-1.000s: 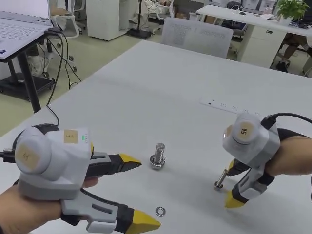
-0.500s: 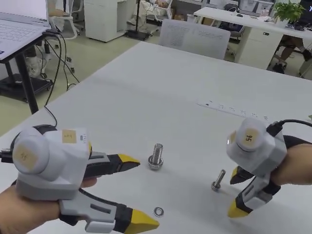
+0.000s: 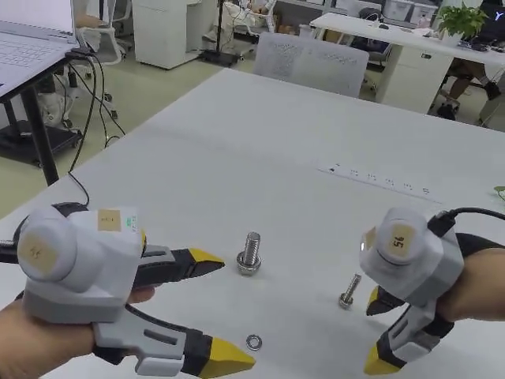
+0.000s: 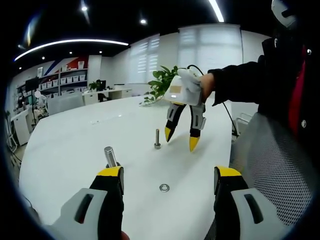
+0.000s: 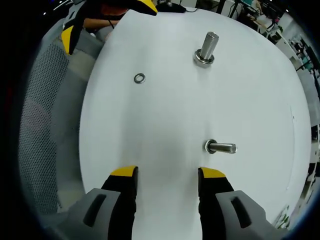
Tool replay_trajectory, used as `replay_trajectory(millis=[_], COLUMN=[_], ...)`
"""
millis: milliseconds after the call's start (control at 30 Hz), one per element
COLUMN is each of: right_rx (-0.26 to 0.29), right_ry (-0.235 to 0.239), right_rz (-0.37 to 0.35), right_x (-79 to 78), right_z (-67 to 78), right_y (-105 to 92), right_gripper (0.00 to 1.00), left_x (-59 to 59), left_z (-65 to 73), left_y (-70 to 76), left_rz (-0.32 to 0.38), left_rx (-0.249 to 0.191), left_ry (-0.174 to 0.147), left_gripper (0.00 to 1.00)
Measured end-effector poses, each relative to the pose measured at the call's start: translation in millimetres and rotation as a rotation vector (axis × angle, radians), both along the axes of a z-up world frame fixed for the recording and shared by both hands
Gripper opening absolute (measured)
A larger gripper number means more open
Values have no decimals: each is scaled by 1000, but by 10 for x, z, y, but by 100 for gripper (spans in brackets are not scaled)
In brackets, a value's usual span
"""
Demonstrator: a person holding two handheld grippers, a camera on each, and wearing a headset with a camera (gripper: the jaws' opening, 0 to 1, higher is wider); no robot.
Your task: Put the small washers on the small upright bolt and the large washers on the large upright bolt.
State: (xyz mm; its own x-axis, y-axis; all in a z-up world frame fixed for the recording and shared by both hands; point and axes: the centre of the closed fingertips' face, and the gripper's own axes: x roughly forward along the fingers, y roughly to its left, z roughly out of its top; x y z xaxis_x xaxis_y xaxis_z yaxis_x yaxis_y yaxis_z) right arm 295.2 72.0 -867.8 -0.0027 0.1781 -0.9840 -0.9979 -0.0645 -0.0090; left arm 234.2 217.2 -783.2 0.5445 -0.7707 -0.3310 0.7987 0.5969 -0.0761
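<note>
- My left gripper [image 3: 229, 312] has its fingers spread wide and empty; the right gripper [image 3: 375, 332] is likewise spread and holds nothing
- A small washer [image 3: 254, 342] lies flat on the worktop [image 3: 237, 142], at 6 o'clock from the large bolt [image 3: 250, 253]; the small bolt [image 3: 349, 290] stands at 4 o'clock
- I judge the washer light, stiff and slick: pinch across its rim
- I can't tell whether the ring at the large bolt's base is its head or washers
</note>
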Motion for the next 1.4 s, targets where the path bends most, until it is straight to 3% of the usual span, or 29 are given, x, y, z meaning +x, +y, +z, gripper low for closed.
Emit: replay_trajectory(millis=[700, 1400], right_rx=[20, 33], right_ry=[23, 27], right_rz=[140, 234], right_x=[-373, -479], right_z=[116, 140], right_y=[481, 949], right_gripper=[49, 48], left_x=[-11, -79], left_z=[20, 36], left_y=[33, 68], left_rz=[11, 26], left_rx=[1, 5], left_ry=[-8, -10], left_gripper=[73, 73])
